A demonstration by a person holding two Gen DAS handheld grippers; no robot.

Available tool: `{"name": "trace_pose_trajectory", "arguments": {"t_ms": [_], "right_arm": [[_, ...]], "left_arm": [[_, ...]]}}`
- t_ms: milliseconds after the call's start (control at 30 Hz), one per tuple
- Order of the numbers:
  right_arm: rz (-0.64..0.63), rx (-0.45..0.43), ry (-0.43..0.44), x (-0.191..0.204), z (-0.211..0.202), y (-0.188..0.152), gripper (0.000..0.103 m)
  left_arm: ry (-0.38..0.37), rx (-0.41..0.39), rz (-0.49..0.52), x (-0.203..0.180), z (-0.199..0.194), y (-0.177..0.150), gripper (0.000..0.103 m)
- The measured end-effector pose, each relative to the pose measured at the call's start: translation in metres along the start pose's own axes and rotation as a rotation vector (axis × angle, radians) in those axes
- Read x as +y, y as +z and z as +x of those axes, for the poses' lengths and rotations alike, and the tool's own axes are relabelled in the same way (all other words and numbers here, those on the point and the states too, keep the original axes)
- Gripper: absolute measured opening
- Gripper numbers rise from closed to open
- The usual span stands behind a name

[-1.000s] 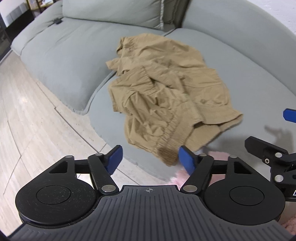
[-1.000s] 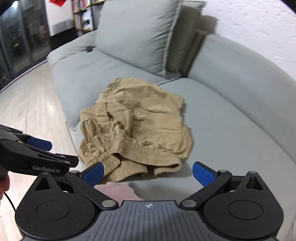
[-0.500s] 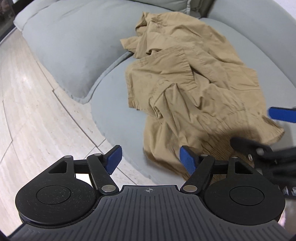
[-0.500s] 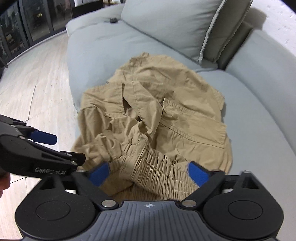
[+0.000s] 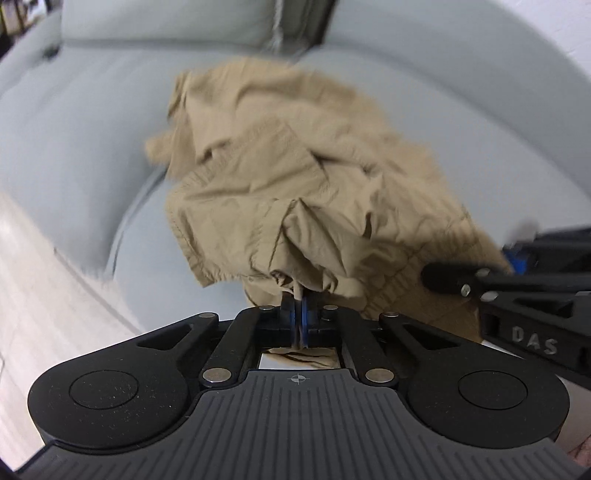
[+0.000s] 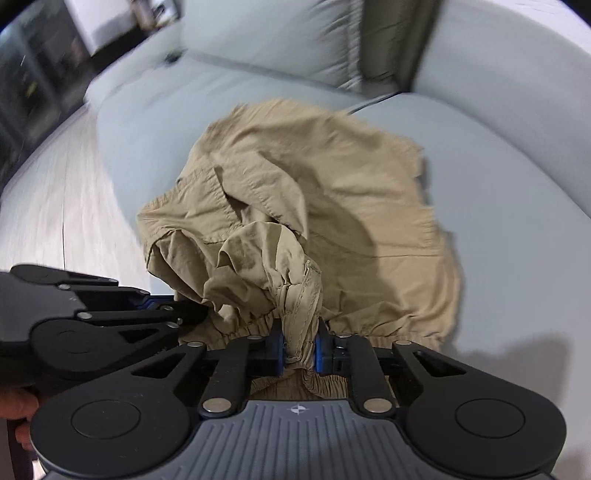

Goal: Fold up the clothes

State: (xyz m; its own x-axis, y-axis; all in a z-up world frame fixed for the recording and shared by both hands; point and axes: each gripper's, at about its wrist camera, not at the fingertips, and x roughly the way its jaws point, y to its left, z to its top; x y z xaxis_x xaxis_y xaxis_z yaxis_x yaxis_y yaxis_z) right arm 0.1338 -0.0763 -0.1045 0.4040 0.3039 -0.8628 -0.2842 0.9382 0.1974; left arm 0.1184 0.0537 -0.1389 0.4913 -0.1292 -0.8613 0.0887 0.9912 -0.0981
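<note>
Left gripper (image 5: 298, 320), open a second ago, now pinches the tan shorts (image 5: 295, 177) at their near edge on the grey sofa (image 5: 480, 129); right gripper (image 6: 299, 349) closing on the bunched waistband alongside — grasp secured, spreading likely next.

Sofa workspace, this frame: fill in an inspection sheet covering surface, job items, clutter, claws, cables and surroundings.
Surface: grey sofa seat, bare around the garment.
Job's things: tan shorts, crumpled, unfolded, near the seat's front edge.
Clutter: small dark object on the far cushion, too blurred to identify.
Claws: left claw shut on a thin pinch of the shorts; right claw closing on a thick bunch at the elastic waistband.
Cables: nothing seen.
Surroundings: back cushion, pale floor, dark cabinets.
</note>
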Motion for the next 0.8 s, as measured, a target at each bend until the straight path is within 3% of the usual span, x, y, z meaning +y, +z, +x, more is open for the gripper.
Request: {"name": "trace_pose_trajectory", "arguments": {"t_ms": [200, 333, 500, 600, 700, 767, 800], "right_arm": [[0.123, -0.138, -0.03, -0.033, -0.079, -0.029, 0.014], [0.28, -0.219, -0.04, -0.075, -0.137, -0.079, 0.014], [0.514, -0.298, -0.104, -0.131, -0.193, -0.169, 0.014], [0.656, -0.322, -0.164, -0.157, -0.209, -0.225, 0.015], [0.825, -0.276, -0.237, -0.19, -0.218, -0.286, 0.026], [0.91, -0.218, -0.289, -0.207, -0.222, -0.325, 0.045], [0.914, -0.212, -0.314, -0.21, -0.226, -0.335, 0.048]], "left_arm": [[-0.061, -0.169, 0.13, -0.076, -0.052, 0.016, 0.002], [-0.108, -0.214, 0.232, -0.137, -0.068, 0.016, 0.002], [-0.223, -0.238, 0.49, -0.27, -0.073, -0.007, 0.002], [-0.299, -0.226, 0.7, -0.361, -0.068, -0.043, 0.002], [-0.348, -0.172, 0.865, -0.432, -0.054, -0.086, 0.006], [-0.348, -0.146, 0.952, -0.469, -0.05, -0.121, 0.015], [-0.344, -0.147, 0.963, -0.474, -0.052, -0.129, 0.017]]}}
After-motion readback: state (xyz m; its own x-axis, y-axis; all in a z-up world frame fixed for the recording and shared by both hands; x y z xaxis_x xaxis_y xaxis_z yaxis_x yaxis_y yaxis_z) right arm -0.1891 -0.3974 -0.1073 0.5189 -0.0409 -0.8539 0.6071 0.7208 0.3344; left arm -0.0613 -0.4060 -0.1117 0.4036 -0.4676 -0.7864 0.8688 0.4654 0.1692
